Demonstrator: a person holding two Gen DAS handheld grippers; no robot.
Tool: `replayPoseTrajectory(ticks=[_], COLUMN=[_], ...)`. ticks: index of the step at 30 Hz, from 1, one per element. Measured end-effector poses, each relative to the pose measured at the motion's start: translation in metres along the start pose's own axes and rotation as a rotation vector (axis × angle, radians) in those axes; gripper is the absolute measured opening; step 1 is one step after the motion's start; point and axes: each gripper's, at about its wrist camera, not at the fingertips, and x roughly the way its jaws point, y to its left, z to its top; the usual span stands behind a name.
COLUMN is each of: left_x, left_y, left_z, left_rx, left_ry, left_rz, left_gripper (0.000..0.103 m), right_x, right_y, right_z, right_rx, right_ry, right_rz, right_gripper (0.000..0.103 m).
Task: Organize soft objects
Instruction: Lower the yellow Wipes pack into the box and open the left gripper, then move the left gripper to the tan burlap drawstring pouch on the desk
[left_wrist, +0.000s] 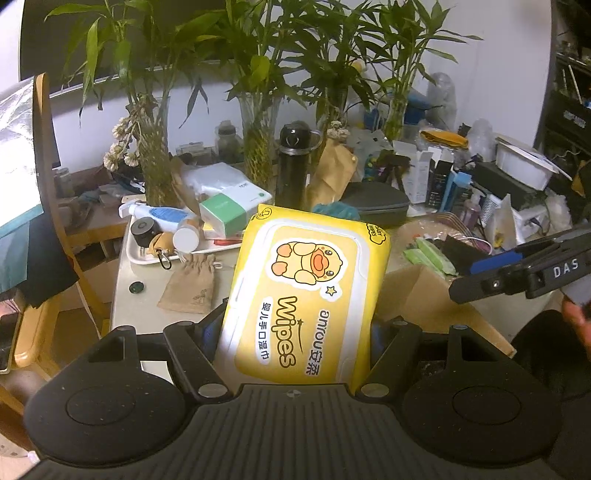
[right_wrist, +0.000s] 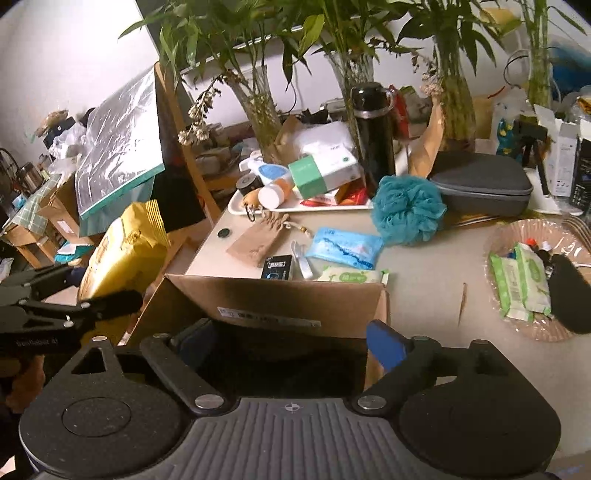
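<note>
From the left wrist, the left gripper (left_wrist: 295, 328) is clamped on a yellow wipes pack (left_wrist: 303, 295), its jaws pressing both long sides. The pack's far end rises above the table edge (left_wrist: 122, 295) and hides much of the cardboard box (left_wrist: 417, 295) behind it. To its left, bare tabletop lies around a small burlap pouch (left_wrist: 190, 286), short of the white tray (left_wrist: 147, 254). The right gripper (left_wrist: 480, 277) reaches in from the right edge.

From the right wrist, the right gripper (right_wrist: 291, 343) stands wide with nothing between its fingers, over the dark inside of the open box (right_wrist: 280, 299). The wipes pack (right_wrist: 125, 251) hangs off the box's left corner, beyond the table edge. Behind the box's far wall lie a blue tissue packet (right_wrist: 345, 247) and a teal bath pouf (right_wrist: 408, 210); clear table runs right toward a dish (right_wrist: 495, 243).
</note>
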Motion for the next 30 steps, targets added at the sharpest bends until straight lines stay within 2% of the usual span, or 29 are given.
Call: replayPoseTrajectory(ticks=[3, 6, 9, 10, 11, 13, 22, 27, 30], left_x=[0.003, 0.008, 0.015, 0.014, 0.012, 0.006, -0.006, -0.011, -0.012], left_y=[-0.002, -0.002, -0.004, -0.003, -0.001, 0.003, 0.023, 0.030, 0.036], left_z=[-0.002, -0.003, -0.004, -0.004, -0.004, -0.004, -0.011, -0.014, -0.016], left_rx=[-0.031, -0.114, -0.158, -0.169, -0.176, -0.178, -0.141, -0.115, -0.106], left_ry=[0.001, -0.001, 0.028, 0.013, -0.007, -0.026, -0.006, 0.018, 0.040], left_rz=[-0.005, -0.004, 0.006, 0.000, -0.016, -0.024, 0.014, 0.042, 0.052], left_gripper=[0.070, 0.071, 0.072, 0.073, 0.079, 0.086, 0.086, 0.086, 0.086], right_x=[-0.003, -0.007, -0.008, -0.009, -0.010, -0.012, -0.016, -0.013, -0.010], right_y=[-0.001, -0.002, -0.003, -0.003, -0.003, -0.005, -0.013, -0.017, -0.019], right_z=[-0.002, -0.004, -0.005, -0.006, -0.006, -0.007, -0.013, -0.015, -0.016], right_rx=[-0.002, 0.002, 0.007, 0.007, 0.005, -0.001, 0.013, 0.027, 0.029], right_ry=[-0.015, -0.027, -0.035, -0.038, -0.041, -0.046, -0.057, -0.054, -0.050], right_rz=[-0.008, -0.003, -0.001, -0.003, -0.005, -0.012, -0.026, -0.043, -0.055], right_gripper=[0.091, 0.091, 0.091, 0.091, 0.091, 0.091, 0.091, 0.103, 0.103])
